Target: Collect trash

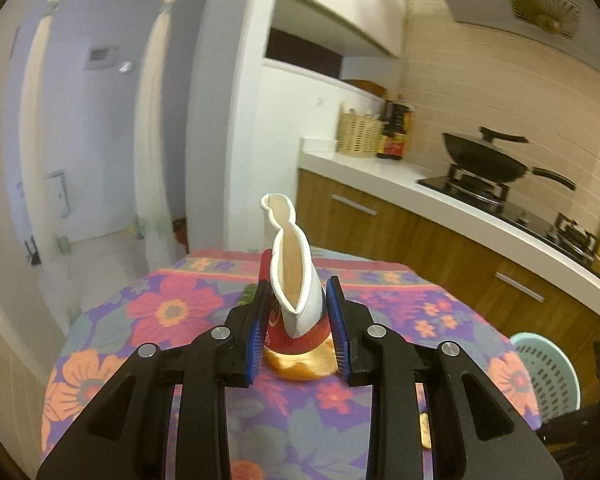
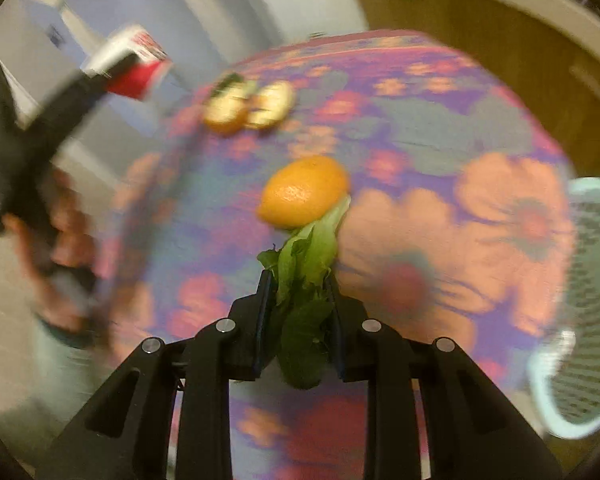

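My left gripper is shut on a crushed red and white paper cup, held above the flowered tablecloth. The cup also shows in the right wrist view, raised at the upper left with the left gripper. My right gripper is shut on a green lettuce leaf, whose tip touches an orange peel on the cloth. Two more peel pieces lie farther back. An orange peel lies under the cup.
A light blue perforated basket stands at the table's right edge, also in the left wrist view. A kitchen counter with a wok, a woven basket and bottles runs behind. A small scrap lies on the cloth.
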Action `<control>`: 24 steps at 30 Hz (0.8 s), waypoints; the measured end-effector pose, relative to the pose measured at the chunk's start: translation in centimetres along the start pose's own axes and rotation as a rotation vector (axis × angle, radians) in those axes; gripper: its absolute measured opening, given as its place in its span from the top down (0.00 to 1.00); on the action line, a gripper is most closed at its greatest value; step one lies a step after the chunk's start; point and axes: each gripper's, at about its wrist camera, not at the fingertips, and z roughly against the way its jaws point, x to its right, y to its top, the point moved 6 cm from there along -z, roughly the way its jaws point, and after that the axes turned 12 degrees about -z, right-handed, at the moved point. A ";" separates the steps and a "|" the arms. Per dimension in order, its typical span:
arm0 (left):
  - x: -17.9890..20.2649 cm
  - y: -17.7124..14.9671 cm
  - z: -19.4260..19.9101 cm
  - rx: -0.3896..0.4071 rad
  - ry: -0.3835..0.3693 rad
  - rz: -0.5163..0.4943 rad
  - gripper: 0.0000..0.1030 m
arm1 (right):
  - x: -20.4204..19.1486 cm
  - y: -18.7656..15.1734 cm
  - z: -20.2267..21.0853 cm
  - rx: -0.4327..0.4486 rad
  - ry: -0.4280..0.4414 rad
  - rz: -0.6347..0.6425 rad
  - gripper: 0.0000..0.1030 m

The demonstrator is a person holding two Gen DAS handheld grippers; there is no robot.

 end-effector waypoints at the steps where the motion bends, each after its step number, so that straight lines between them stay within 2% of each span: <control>1: 0.8 0.2 0.3 0.004 -0.004 -0.017 0.74 | 0.5 -0.4 0.4 0.011 -0.022 0.003 0.78; 3: 1.9 0.3 0.6 0.008 -0.012 -0.034 0.74 | 0.9 -0.9 1.8 0.064 -0.068 0.034 0.78; 7: 4.4 0.6 1.0 0.012 -0.047 -0.041 0.74 | 0.7 -0.1 3.6 0.186 -0.234 0.140 0.79; 9: 5.5 0.9 1.2 0.016 -0.071 -0.046 0.74 | 0.1 0.3 4.9 0.240 -0.258 0.184 0.79; 11: 6.5 1.1 1.7 0.024 -0.073 -0.064 0.74 | -0.7 0.4 5.9 0.249 -0.167 0.211 0.79; 12: 7.0 1.3 1.9 0.028 -0.077 -0.075 0.74 | -0.5 0.7 6.0 0.249 -0.156 0.219 0.79; 14: 7.7 1.4 1.9 0.026 -0.087 -0.085 0.74 | 0.2 1.1 5.3 0.231 -0.208 0.214 0.79; 17: 8.8 1.2 1.9 0.019 -0.106 -0.101 0.74 | 3.8 1.1 4.0 0.176 -0.279 0.123 0.79; 19: 9.5 1.1 1.7 0.012 -0.119 -0.112 0.74 | 5.6 0.5 4.4 0.175 -0.346 0.103 0.79; 20: 10.0 1.0 1.5 0.007 -0.125 -0.118 0.74 | 6.0 0.2 4.6 0.171 -0.347 0.099 0.79; 23: 11.0 1.0 1.3 0.004 -0.135 -0.118 0.74 | 4.2 0.8 6.3 0.173 -0.170 0.103 0.79; 24: 11.3 1.1 1.4 0.006 -0.142 -0.112 0.74 | 3.5 1.0 6.8 0.189 -0.153 0.119 0.79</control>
